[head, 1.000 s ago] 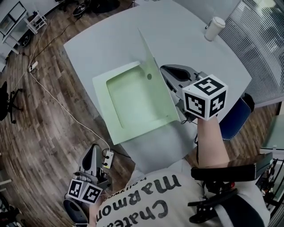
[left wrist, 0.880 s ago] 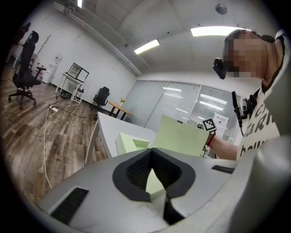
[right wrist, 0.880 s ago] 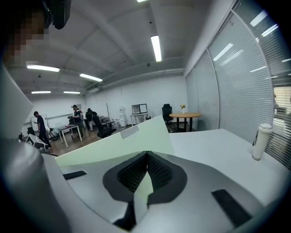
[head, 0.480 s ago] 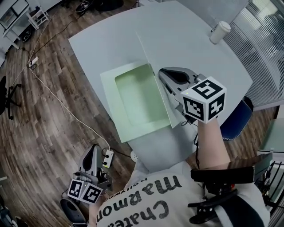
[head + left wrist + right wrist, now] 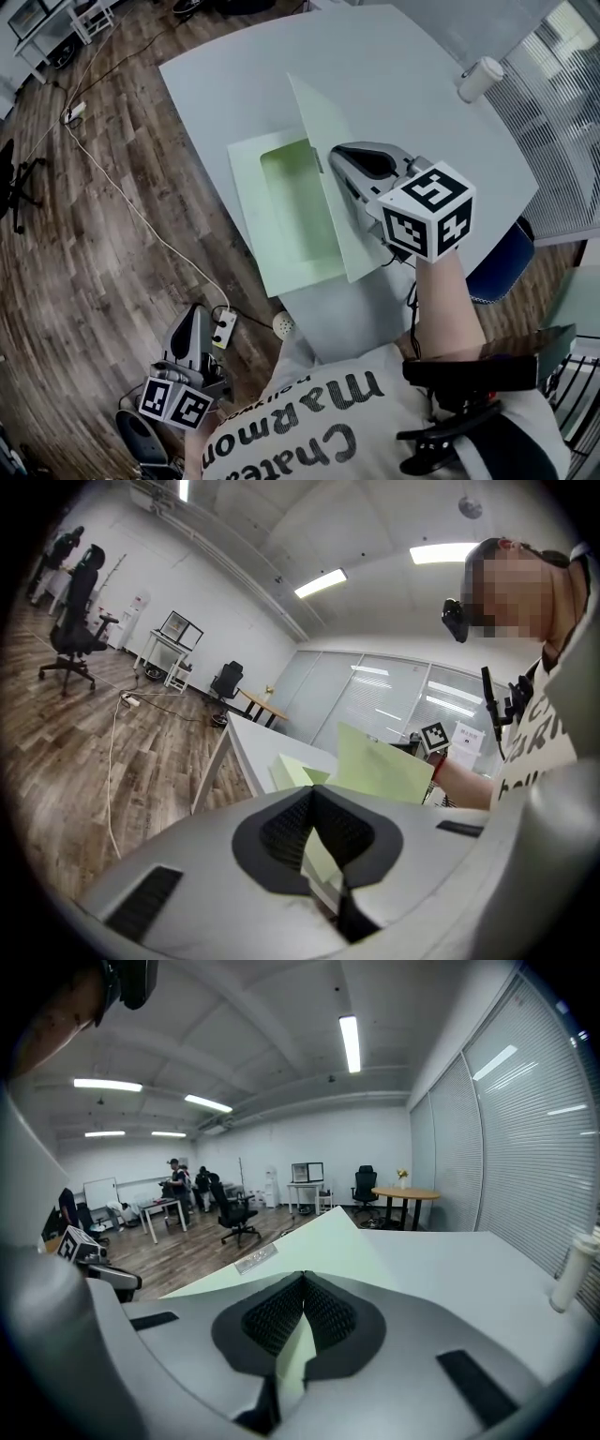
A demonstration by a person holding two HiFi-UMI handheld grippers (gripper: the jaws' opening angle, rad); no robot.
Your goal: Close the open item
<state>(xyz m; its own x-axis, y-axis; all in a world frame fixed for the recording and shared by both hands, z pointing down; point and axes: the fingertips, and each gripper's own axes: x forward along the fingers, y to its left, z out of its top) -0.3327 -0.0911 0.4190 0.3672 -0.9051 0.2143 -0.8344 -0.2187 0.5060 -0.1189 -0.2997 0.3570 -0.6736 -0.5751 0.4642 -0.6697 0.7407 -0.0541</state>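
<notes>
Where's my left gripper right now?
Head view, bottom left: the left gripper hangs off the table, over the floor beside a power strip.

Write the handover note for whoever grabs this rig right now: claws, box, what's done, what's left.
Right claw: shut on the edge of the green lid.
Left claw: shut, empty, hanging low beside the person, off the table.
Box: the pale green tray lies flat on the table; the lid stands raised along its right-hand edge, not down.
Done: lid gripped.
Left: swing the lid down over the tray until it lies flat, then release.
</notes>
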